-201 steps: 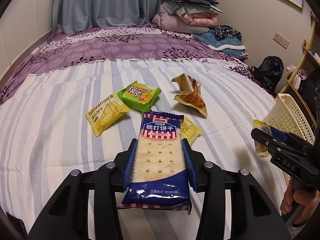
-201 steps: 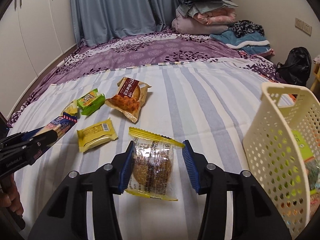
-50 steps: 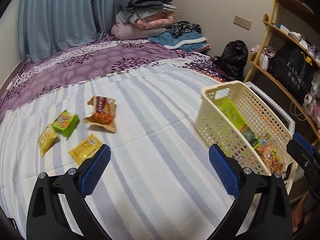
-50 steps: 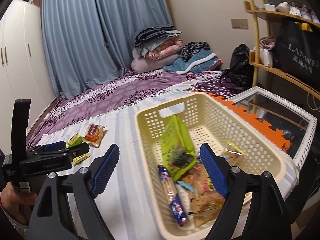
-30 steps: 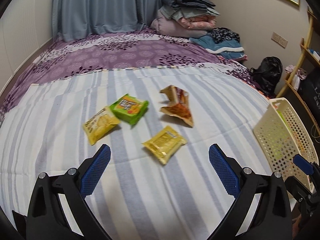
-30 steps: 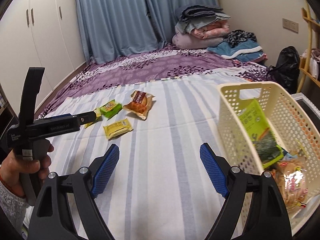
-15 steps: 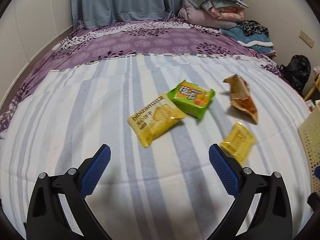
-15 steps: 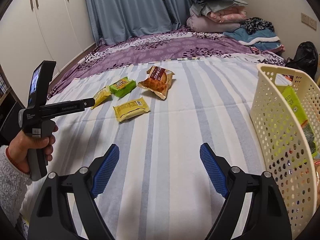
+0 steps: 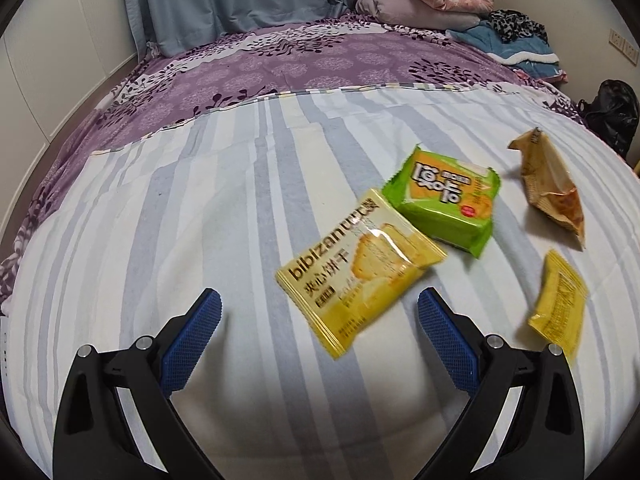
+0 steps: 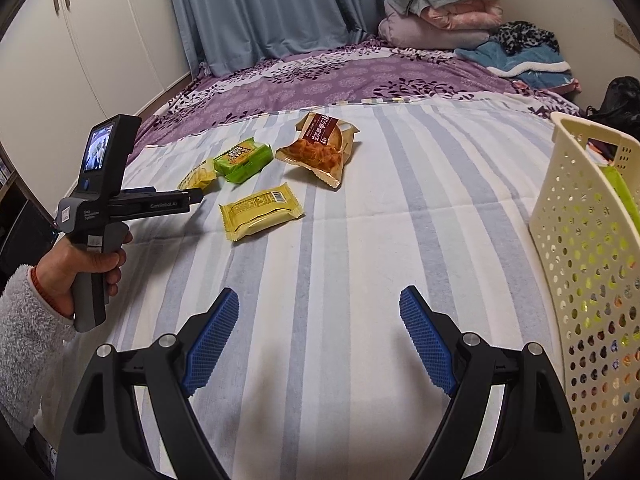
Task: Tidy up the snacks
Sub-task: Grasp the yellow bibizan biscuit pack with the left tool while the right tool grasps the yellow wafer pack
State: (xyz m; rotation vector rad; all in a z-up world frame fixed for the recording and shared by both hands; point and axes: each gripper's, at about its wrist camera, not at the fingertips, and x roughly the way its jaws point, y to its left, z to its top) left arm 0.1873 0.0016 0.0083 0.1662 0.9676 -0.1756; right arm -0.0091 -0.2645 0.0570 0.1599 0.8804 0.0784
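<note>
1. Snacks: yellow bibizan pack (image 9: 360, 268) sits at 12 o'clock of the left gripper (image 9: 319, 330), jaws apart, empty.
2. Green pack (image 9: 444, 200) touches it, might get dragged along.
3. Right gripper (image 10: 319, 338) gapes empty too.

Evenly lit from overhead, soft indoor light. Slight motion blur on the yellow biscuit packet (image 9: 356, 264). Strong fisheye bending and dark vignetting at corners. Faint shadow beneath each gripper.
</note>
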